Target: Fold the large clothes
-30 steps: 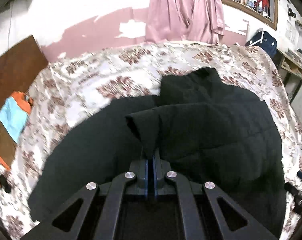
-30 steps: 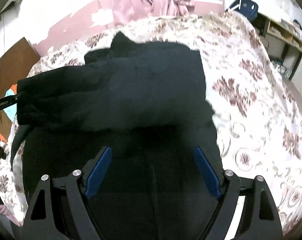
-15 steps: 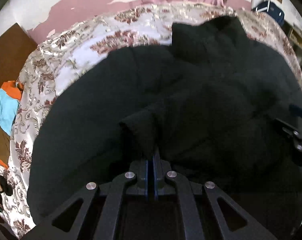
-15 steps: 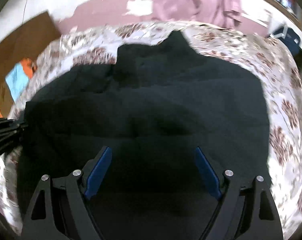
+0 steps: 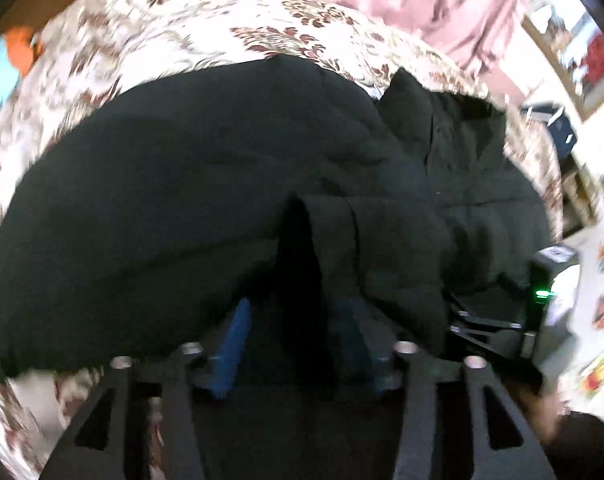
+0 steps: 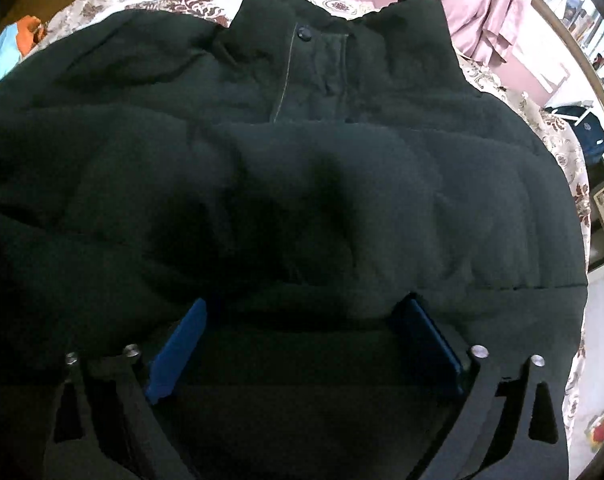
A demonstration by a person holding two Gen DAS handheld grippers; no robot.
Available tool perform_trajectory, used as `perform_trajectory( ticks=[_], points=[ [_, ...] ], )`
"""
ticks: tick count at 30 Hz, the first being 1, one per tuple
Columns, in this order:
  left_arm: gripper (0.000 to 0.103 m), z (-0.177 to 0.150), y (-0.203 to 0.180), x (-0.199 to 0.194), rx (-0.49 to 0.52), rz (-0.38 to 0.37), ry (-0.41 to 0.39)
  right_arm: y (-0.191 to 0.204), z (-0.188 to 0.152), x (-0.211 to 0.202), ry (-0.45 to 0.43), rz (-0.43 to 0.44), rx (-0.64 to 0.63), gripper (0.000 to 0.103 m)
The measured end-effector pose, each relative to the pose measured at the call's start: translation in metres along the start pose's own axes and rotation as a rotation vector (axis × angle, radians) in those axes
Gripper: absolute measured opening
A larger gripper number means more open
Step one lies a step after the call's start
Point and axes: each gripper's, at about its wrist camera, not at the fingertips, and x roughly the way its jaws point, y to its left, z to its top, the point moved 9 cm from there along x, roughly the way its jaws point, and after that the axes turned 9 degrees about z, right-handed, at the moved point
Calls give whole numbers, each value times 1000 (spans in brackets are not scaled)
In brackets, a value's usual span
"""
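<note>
My left view is smeared with motion blur; the bed [image 5: 229, 20] pattern runs together. The black jacket [image 6: 302, 184] runs off my right view's left and bottom edges, burying the right tool's [image 6: 302, 344] fingertips.

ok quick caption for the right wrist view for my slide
Right tool, opening, above a black padded jacket spread on a floral bedspread.

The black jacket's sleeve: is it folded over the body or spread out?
Folded over: the sleeve lies across the black jacket, its cuff between the opening left gripper.
</note>
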Motion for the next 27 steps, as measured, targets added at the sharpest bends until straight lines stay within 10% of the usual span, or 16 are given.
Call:
perform_trajectory(
  ticks=[6,16,27],
  points=[
    [93,-23,41,-27,-200,-16,15,10,1,-37,-43,64,70,101],
    [98,-81,227,-46,-889,69,-10,58,-22,-105,-128,190,65,101],
    [98,-110,320,-3,-1205,101,41,45,2,-77,-109,97,166,101]
  ],
)
